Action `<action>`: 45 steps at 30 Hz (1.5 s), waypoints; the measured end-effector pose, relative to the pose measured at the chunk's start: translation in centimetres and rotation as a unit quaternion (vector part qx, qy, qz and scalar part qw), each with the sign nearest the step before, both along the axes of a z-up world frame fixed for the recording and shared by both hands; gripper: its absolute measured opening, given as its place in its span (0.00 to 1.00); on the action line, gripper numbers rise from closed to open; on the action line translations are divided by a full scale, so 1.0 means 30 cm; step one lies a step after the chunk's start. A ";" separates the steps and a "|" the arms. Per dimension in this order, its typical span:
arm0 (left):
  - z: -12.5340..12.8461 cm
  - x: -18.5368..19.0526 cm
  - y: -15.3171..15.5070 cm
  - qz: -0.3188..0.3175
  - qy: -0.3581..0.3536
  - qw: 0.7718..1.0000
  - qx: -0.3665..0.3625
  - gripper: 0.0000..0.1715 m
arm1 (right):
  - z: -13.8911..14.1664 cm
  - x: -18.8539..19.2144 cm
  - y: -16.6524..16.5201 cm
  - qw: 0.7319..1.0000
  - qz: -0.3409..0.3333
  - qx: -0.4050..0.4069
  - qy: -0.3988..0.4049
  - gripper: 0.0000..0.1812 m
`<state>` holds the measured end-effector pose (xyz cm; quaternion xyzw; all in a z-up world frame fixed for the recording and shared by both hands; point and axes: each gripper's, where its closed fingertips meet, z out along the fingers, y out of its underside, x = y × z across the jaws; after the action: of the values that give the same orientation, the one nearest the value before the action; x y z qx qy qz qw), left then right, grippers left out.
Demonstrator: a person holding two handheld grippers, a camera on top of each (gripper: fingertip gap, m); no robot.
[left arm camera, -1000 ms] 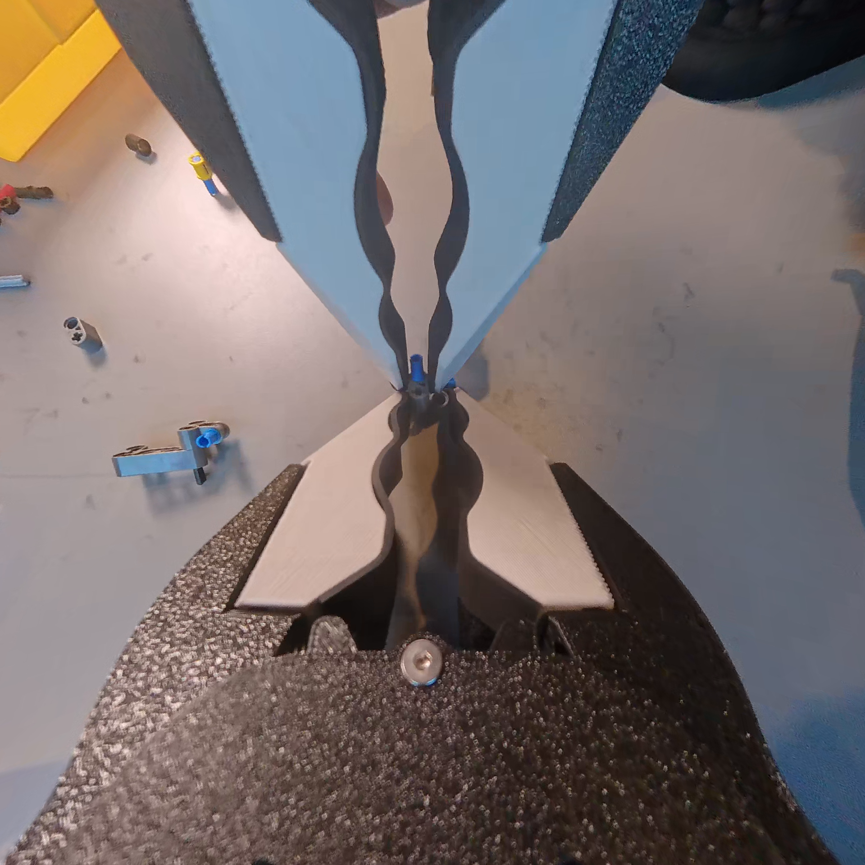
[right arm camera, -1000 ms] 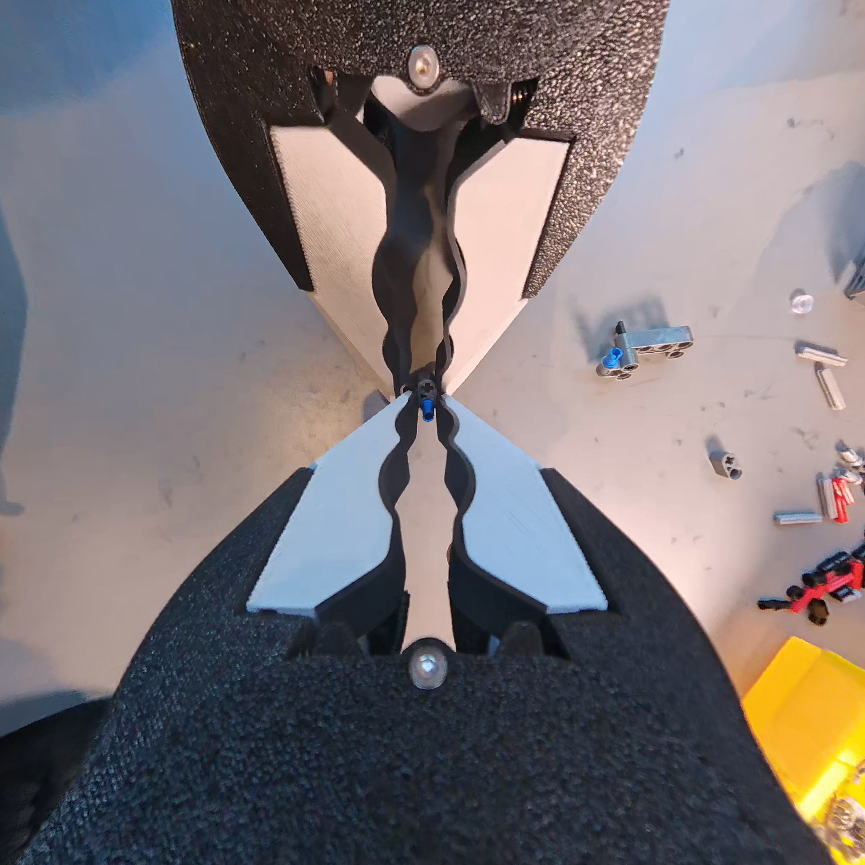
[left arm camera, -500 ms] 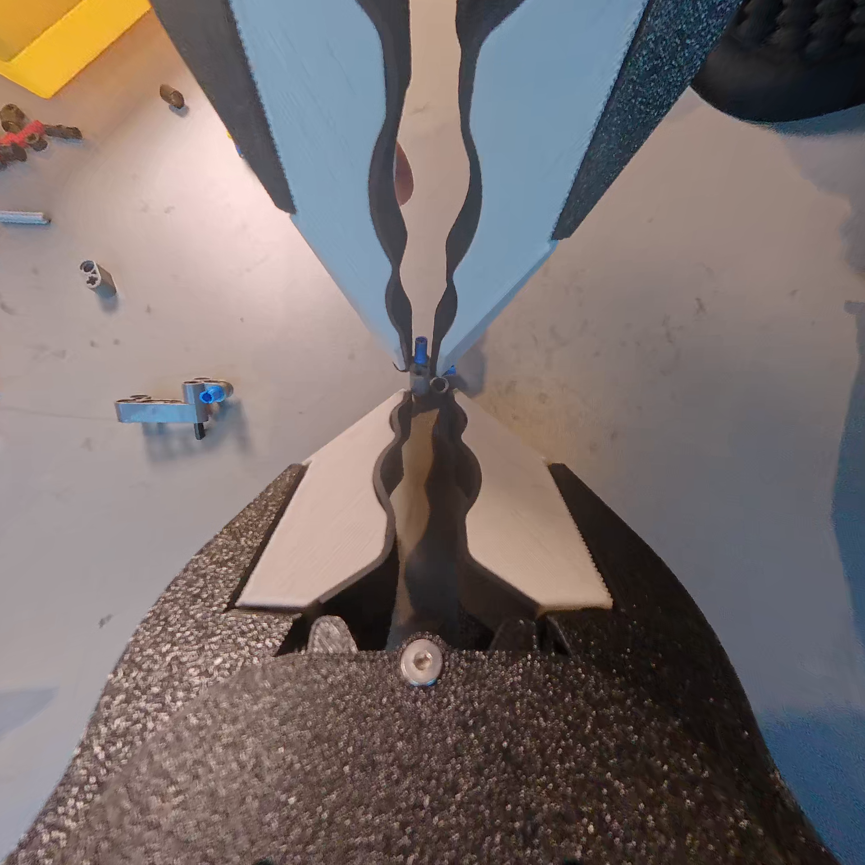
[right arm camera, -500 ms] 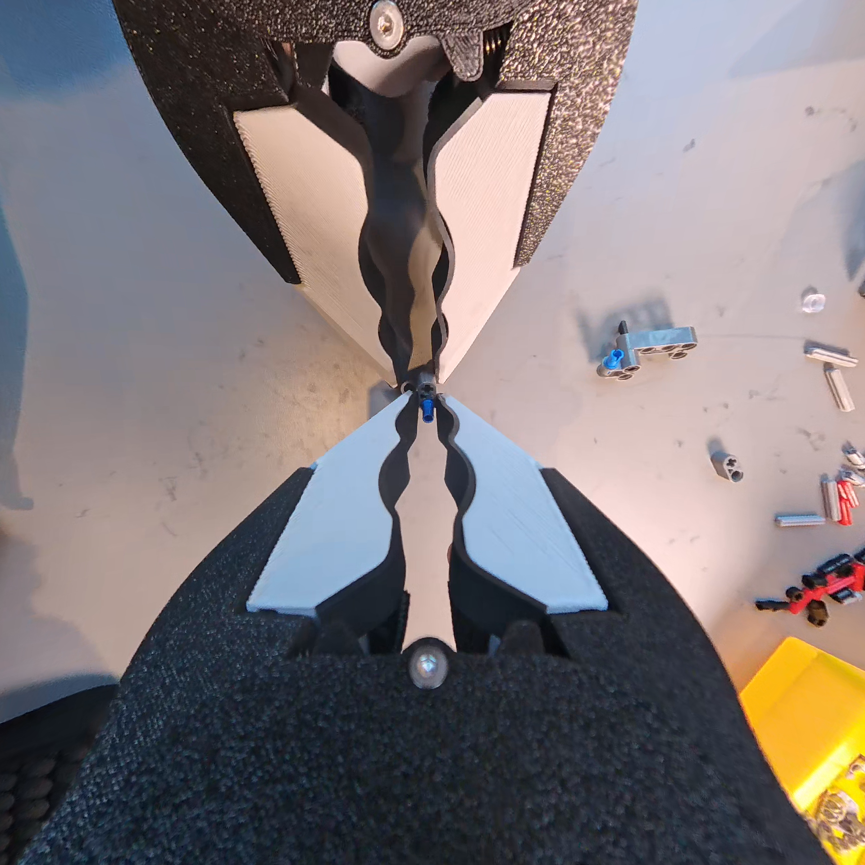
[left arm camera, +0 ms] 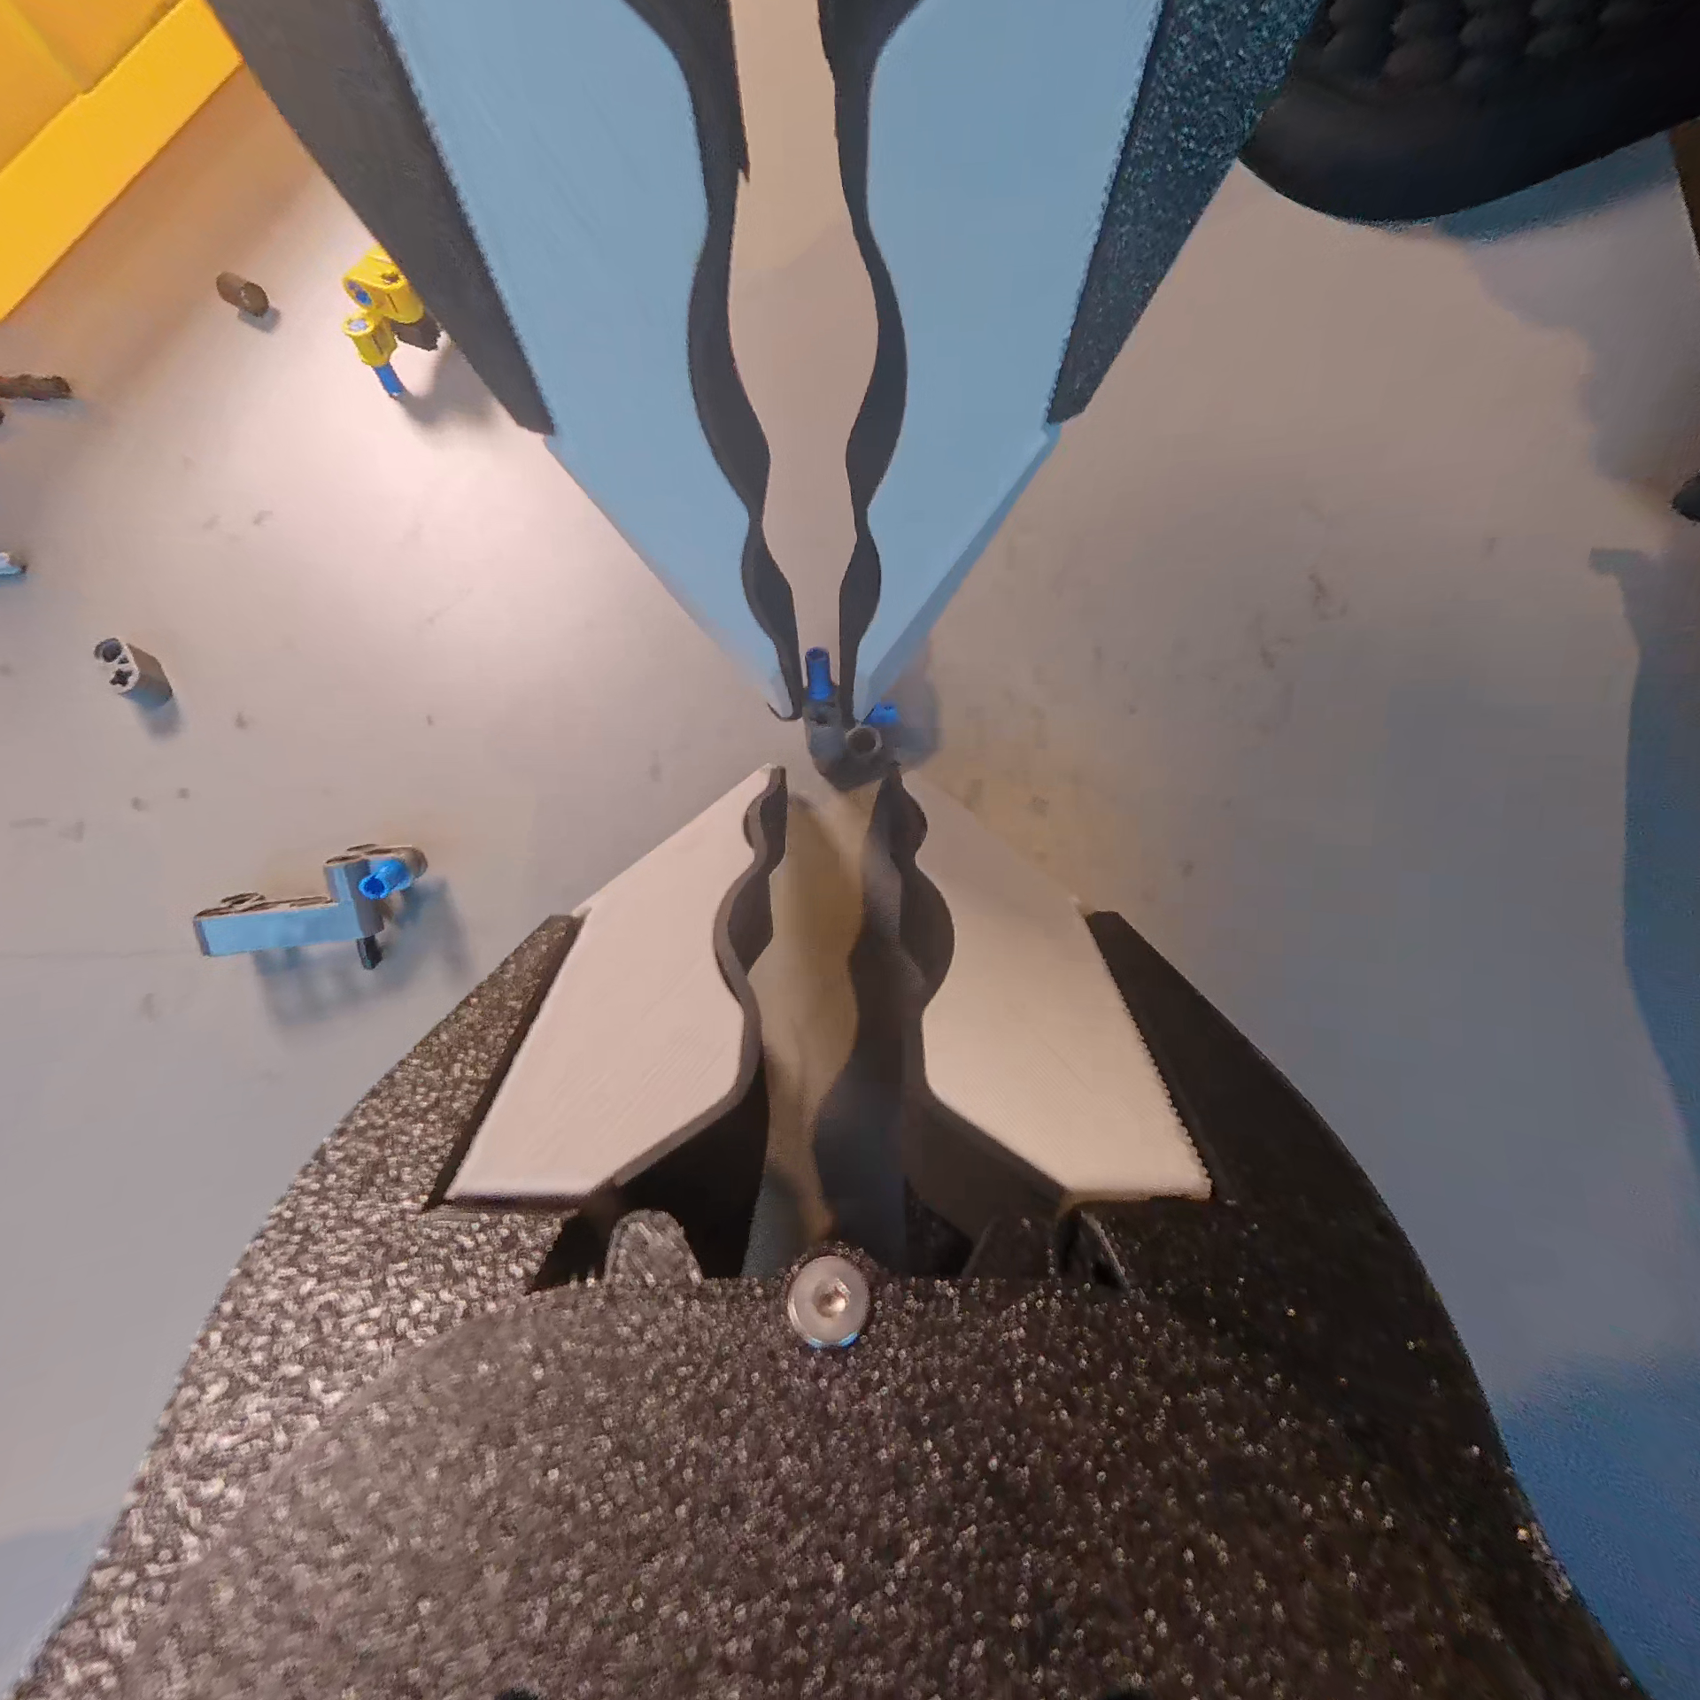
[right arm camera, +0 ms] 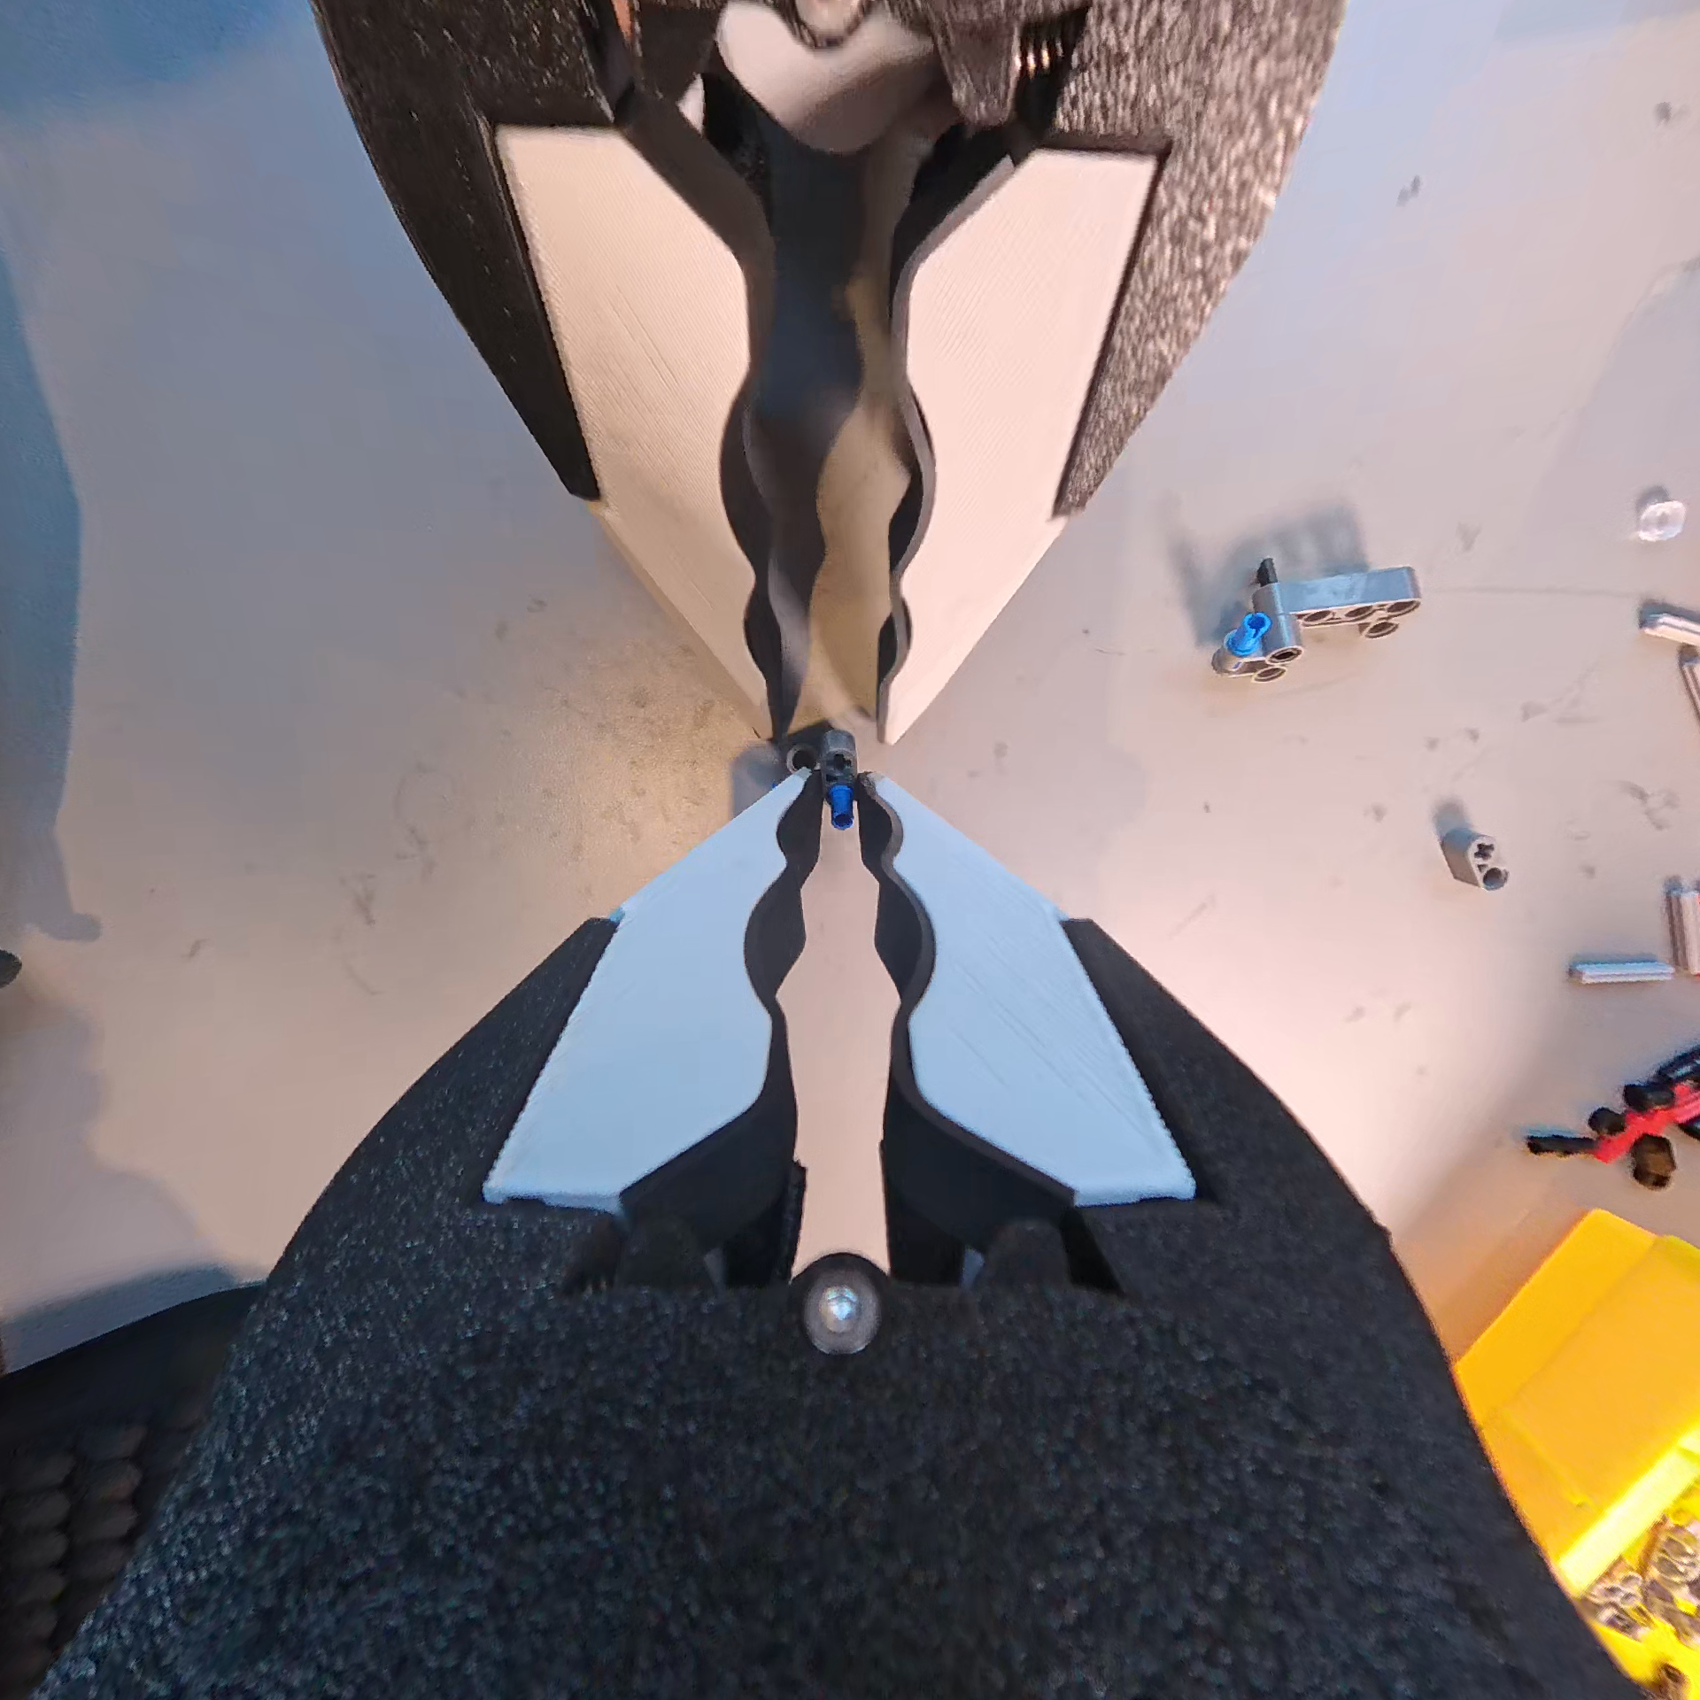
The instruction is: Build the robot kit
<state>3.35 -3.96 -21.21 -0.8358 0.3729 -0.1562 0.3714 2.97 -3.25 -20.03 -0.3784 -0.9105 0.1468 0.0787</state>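
A small dark grey connector (left arm camera: pixel 844 739) with blue pins sits where the two grippers meet tip to tip, above the grey table (left arm camera: pixel 1288 828). My right gripper (right arm camera: pixel 835 782) is shut on it, with one blue pin (right arm camera: pixel 838 802) between its light blue fingers. It also shows at the top of the left wrist view (left arm camera: pixel 821 708). My left gripper (left arm camera: pixel 835 777) has its jaws a little apart. Its tips stand just short of the connector, which is not between them. In the right wrist view the left gripper (right arm camera: pixel 832 731) looks blurred.
A grey L-shaped beam with a blue pin (left arm camera: pixel 304 911) (right arm camera: pixel 1325 612) lies on the table, with a small grey connector (left arm camera: pixel 133 664) (right arm camera: pixel 1476 860) and yellow pieces (left arm camera: pixel 377 308). There are also grey axles (right arm camera: pixel 1619 970), a red-and-black assembly (right arm camera: pixel 1637 1136), a yellow bin (right arm camera: pixel 1601 1398) (left arm camera: pixel 83 120) and a black rubbery object (left arm camera: pixel 1472 83). Only a small space, under 4 cm, lies between the two pairs of fingers. The small grey connector (right arm camera: pixel 1476 860) is about equally far from each gripper, around 15 centimetres. My left wrist view (left arm camera: pixel 127 666) looks at it from another angle.
My left gripper's jaws have parted slightly and come off the connector, which stays in the right gripper. Both grippers shifted a little over the table.
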 end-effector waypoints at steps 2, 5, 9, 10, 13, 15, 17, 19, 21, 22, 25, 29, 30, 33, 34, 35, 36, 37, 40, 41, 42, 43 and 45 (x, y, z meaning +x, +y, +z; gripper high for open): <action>0.006 -0.015 -0.008 0.006 0.005 1.000 0.005 0.12 | 0.002 -0.002 0.009 1.000 -0.006 -0.001 0.005 0.04; 0.011 -0.036 -0.023 0.014 0.002 1.000 0.001 0.09 | 0.015 -0.003 0.014 0.999 -0.019 -0.023 0.012 0.04; 0.003 -0.041 -0.032 0.016 0.002 1.000 -0.004 0.06 | 0.027 0.000 0.029 0.998 -0.035 -0.043 0.014 0.04; 0.000 -0.038 -0.028 0.015 0.004 1.000 -0.003 0.06 | 0.025 0.003 0.033 0.998 -0.036 -0.044 0.012 0.04; -0.004 -0.021 -0.015 0.010 0.004 1.000 -0.004 0.07 | 0.014 0.015 0.036 0.998 -0.038 -0.049 0.000 0.04; -0.004 -0.009 -0.005 0.005 0.000 1.000 -0.006 0.07 | 0.006 0.021 0.039 0.998 -0.040 -0.049 -0.005 0.04; -0.004 0.001 0.004 0.000 -0.005 1.000 -0.007 0.06 | 0.002 0.027 0.036 0.998 -0.041 -0.054 -0.010 0.04; -0.004 0.007 0.010 -0.004 -0.008 1.000 -0.009 0.06 | 0.001 0.029 0.035 0.998 -0.041 -0.053 -0.012 0.04; -0.003 0.012 0.012 -0.007 -0.009 1.000 -0.008 0.06 | 0.005 0.030 0.034 0.998 -0.039 -0.052 -0.012 0.04; -0.003 0.012 0.011 -0.007 -0.008 1.000 -0.006 0.06 | 0.009 0.030 0.030 0.998 -0.038 -0.054 -0.013 0.04; 0.028 -0.005 0.010 -0.001 -0.010 1.000 0.007 0.08 | 0.022 0.025 0.025 0.998 -0.033 -0.049 -0.007 0.04; 0.104 -0.008 0.017 0.013 -0.064 0.998 0.027 0.09 | 0.034 0.010 0.012 0.998 -0.028 -0.048 0.004 0.04; 0.106 -0.006 0.017 0.013 -0.066 0.997 0.027 0.09 | 0.038 0.004 0.007 0.998 -0.028 -0.049 0.008 0.04; 0.093 -0.004 0.016 0.010 -0.060 0.998 0.027 0.04 | 0.061 -0.011 -0.001 0.998 -0.027 -0.052 0.022 0.04; 0.096 -0.004 0.018 0.010 -0.061 0.998 0.032 0.04 | 0.066 -0.012 0.001 0.998 -0.025 -0.050 0.026 0.04; 0.101 -0.005 0.019 0.011 -0.064 0.997 0.036 0.04 | 0.072 -0.012 0.000 0.998 -0.024 -0.052 0.029 0.04; 0.108 -0.005 0.017 0.010 -0.069 0.997 0.038 0.04 | 0.079 -0.012 -0.003 0.997 -0.023 -0.058 0.034 0.04; 0.113 -0.006 0.015 0.010 -0.076 0.996 0.038 0.04 | 0.086 -0.014 -0.006 0.997 -0.020 -0.062 0.042 0.04; 0.125 -0.004 0.007 0.002 -0.105 0.994 0.041 0.04 | 0.103 -0.015 -0.017 0.995 -0.005 -0.078 0.066 0.04; 0.128 -0.004 0.005 0.000 -0.111 0.993 0.040 0.04 | 0.105 -0.016 -0.018 0.994 -0.003 -0.080 0.073 0.04; 0.130 -0.004 0.004 -0.002 -0.115 0.993 0.039 0.04 | 0.107 -0.016 -0.019 0.994 -0.001 -0.082 0.078 0.04; 0.131 -0.004 0.004 -0.003 -0.117 0.992 0.039 0.04 | 0.109 -0.017 -0.019 0.993 0.000 -0.083 0.081 0.04; 0.134 -0.005 0.003 -0.005 -0.122 0.992 0.036 0.04 | 0.112 -0.019 -0.019 0.993 0.002 -0.084 0.085 0.04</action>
<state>3.19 -3.86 -17.20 -0.7947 0.3342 -0.2452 0.4434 2.39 -3.82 -16.66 -0.3682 -0.8858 0.2543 0.1230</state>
